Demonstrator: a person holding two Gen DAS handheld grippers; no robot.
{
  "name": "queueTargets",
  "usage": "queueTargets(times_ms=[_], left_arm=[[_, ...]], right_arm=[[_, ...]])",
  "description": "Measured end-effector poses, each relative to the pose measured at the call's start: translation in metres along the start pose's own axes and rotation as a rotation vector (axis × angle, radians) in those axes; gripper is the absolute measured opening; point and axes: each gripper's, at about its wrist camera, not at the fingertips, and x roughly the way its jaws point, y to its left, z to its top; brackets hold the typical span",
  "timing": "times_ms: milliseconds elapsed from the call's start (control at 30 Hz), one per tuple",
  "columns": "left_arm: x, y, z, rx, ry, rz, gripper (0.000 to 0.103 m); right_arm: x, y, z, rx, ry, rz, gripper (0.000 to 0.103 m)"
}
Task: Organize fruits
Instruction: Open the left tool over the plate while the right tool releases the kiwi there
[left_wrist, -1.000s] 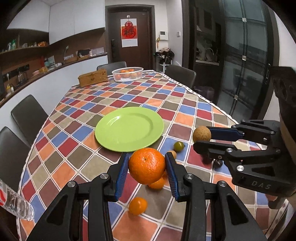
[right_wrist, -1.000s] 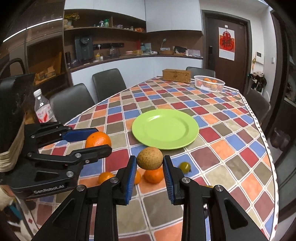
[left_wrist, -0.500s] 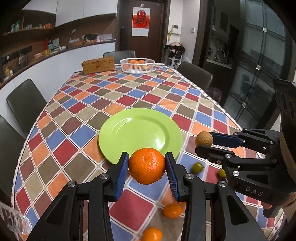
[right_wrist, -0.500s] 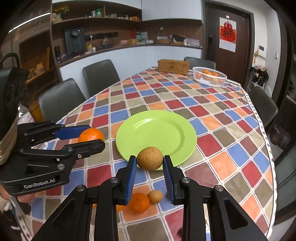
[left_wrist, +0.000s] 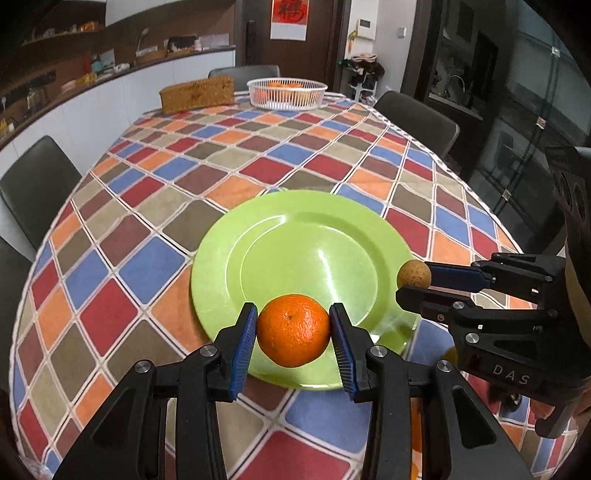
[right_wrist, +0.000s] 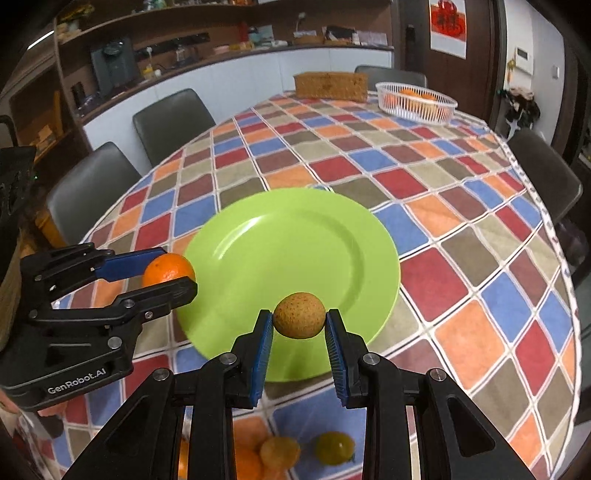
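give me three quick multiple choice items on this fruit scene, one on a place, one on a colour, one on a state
1. Where is the white basket?
A. far end of the table
B. on the plate
C. on a chair

2. What colour is the plate?
A. red
B. white
C. green

3. What is the left gripper doing?
A. open, holding nothing
B. shut on the orange
C. shut on a bottle

Answers:
1 A, it sits beyond the plate beside the woven box.
2 C, its surface is bright green.
3 B, both blue pads press the orange.
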Motion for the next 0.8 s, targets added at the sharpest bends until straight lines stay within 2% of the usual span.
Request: queueTargets(times_ms=[167,233,267,300,333,367,433,500,633,733,800], left_arm=[[0.014,0.003,0.002,-0.004,0.024,0.009,0.04],[0.011,0.002,0.001,0.007,0.007,0.019,0.048],[0.007,0.001,0.001,0.011,-0.006,0.029,0.059],[0.002,0.0,0.0,0.013,-0.02,0.035,0.063],[-0.002,0.0,-0.001,0.014,-0.033,0.038,0.063],[-0.008,-0.002,-0.003,0.022,-0.041,0.048,0.063],[-0.02,-0.005,-0.006,0.039,-0.063,0.061,0.064],[-0.035,-0.01,-0.011,0.049,-0.091,0.093,0.069],[-0.062,-0.023,-0.023,0.069,-0.136,0.141,0.07],[-0.086,-0.034,-0.034,0.085,-0.171,0.161,0.076],[-0.106,-0.043,-0.043,0.089,-0.207,0.172,0.08]], right_arm=[[0.017,-0.006,0.004,0.016,0.03,-0.001,0.03],[0.019,-0.007,0.004,0.02,0.031,-0.009,0.032],[0.02,-0.008,0.005,0.025,0.03,-0.012,0.033],[0.019,-0.01,0.004,0.033,0.026,-0.017,0.041],[0.017,-0.011,0.004,0.044,0.02,-0.023,0.045],[0.014,-0.012,0.002,0.049,0.011,-0.022,0.045],[0.005,-0.011,-0.002,0.05,-0.007,-0.024,0.045],[-0.008,-0.008,-0.008,0.046,-0.033,-0.027,0.045],[-0.035,0.001,-0.021,0.022,-0.084,-0.051,0.051],[-0.061,0.01,-0.033,0.001,-0.132,-0.075,0.052],[-0.077,0.012,-0.041,0.005,-0.155,-0.084,0.06]])
